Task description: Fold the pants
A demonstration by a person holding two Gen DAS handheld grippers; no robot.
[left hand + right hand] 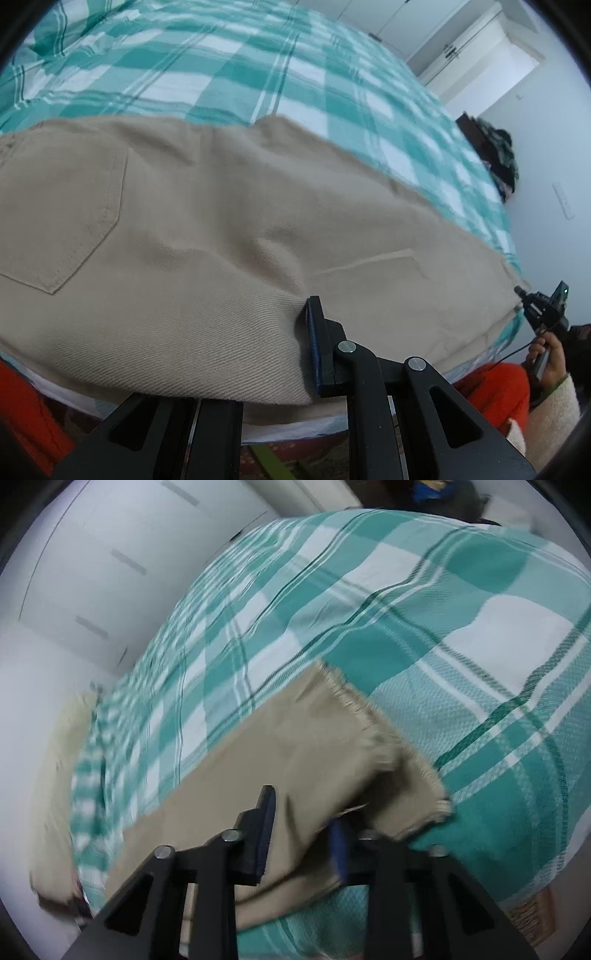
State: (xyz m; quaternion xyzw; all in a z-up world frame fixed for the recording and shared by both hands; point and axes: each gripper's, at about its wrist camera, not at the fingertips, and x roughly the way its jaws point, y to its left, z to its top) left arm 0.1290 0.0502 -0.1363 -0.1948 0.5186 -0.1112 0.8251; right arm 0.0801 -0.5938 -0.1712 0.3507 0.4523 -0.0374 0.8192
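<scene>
teal-and-white checked bedspread (229,70) carries flat beige twill pants (177,229); left gripper (310,347) pinches their near edge, right gripper (303,834) clamps a frayed leg hem.

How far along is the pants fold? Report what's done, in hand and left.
Done: the beige pants lie lengthwise on the checked bedspread, apparently leg on leg. In hand: the left gripper is shut on the near edge by the seat, the right gripper shut on the frayed hem end. Left: no crosswise fold shows yet.
</scene>
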